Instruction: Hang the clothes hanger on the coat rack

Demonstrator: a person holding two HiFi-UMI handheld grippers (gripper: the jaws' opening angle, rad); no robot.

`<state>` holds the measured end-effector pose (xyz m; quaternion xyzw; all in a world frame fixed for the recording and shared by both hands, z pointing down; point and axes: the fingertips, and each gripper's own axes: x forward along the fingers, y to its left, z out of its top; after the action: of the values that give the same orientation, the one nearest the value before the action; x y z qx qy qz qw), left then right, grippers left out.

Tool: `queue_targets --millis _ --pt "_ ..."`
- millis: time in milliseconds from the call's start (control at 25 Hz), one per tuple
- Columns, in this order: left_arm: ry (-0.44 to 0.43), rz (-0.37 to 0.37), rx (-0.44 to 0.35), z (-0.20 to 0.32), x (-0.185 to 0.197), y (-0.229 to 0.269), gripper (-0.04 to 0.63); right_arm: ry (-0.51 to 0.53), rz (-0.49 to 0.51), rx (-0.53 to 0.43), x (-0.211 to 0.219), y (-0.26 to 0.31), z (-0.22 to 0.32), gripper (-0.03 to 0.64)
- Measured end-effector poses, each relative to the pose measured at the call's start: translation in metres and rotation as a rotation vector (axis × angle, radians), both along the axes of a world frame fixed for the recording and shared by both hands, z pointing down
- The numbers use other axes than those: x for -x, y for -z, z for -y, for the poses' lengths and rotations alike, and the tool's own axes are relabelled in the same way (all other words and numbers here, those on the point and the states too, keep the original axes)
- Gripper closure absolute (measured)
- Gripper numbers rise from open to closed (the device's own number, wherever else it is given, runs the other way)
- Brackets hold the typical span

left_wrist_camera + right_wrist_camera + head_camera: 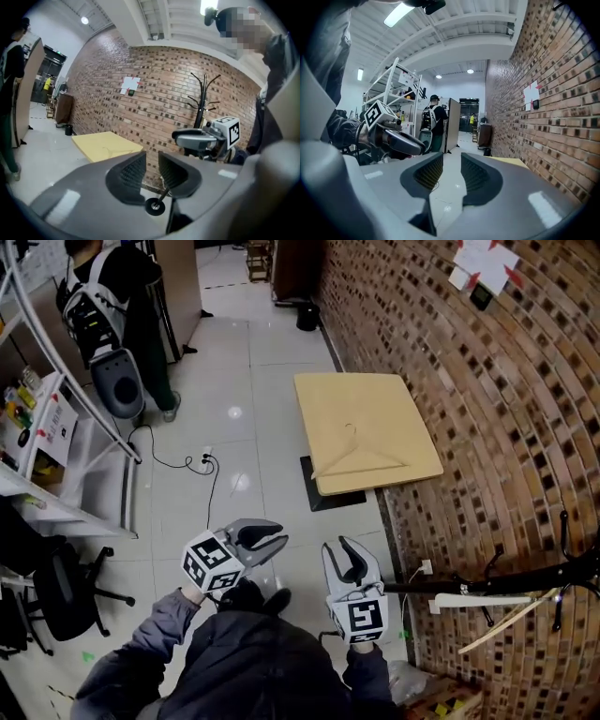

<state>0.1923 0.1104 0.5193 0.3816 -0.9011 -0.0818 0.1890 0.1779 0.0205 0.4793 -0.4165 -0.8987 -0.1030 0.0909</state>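
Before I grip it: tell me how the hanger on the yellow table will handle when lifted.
The hanger looks thin and rigid, so probably light and stiff. Lying flat on the table, it may slide when nudged.

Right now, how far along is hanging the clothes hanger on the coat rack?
Nothing looks done: the clothes hanger lies flat on the yellow table. In hand: nothing; the left gripper and right gripper are empty, jaws slightly apart. Left: grasp it, carry it to the coat rack, hook it on.

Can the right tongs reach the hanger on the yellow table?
Probably not yet. The right tongs are open and empty, and the hanger lies on the table, a stretch of floor away. Nothing blocks the way, so stepping closer should do.
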Motion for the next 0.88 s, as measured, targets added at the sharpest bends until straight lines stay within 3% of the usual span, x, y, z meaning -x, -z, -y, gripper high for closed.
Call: queue_targets --millis 280,520,880 --pt "-0.097 -0.087 0.016 0.013 0.079 -0.035 0.488 -0.096 -0.04 -0.016 0.057 -0.021 0.011 0.492" --pt "-0.187 -0.19 0.035 0.012 0.154 -0.092 0.476 -0.176 -0.11 -0.099 0.12 -0.062 -0.004 0.492" --pt "-0.202 -0.351 0.079 -0.015 0.263 -0.185 0.452 -0.304 -0.263 -0.181 0.229 -0.141 -0.035 0.491"
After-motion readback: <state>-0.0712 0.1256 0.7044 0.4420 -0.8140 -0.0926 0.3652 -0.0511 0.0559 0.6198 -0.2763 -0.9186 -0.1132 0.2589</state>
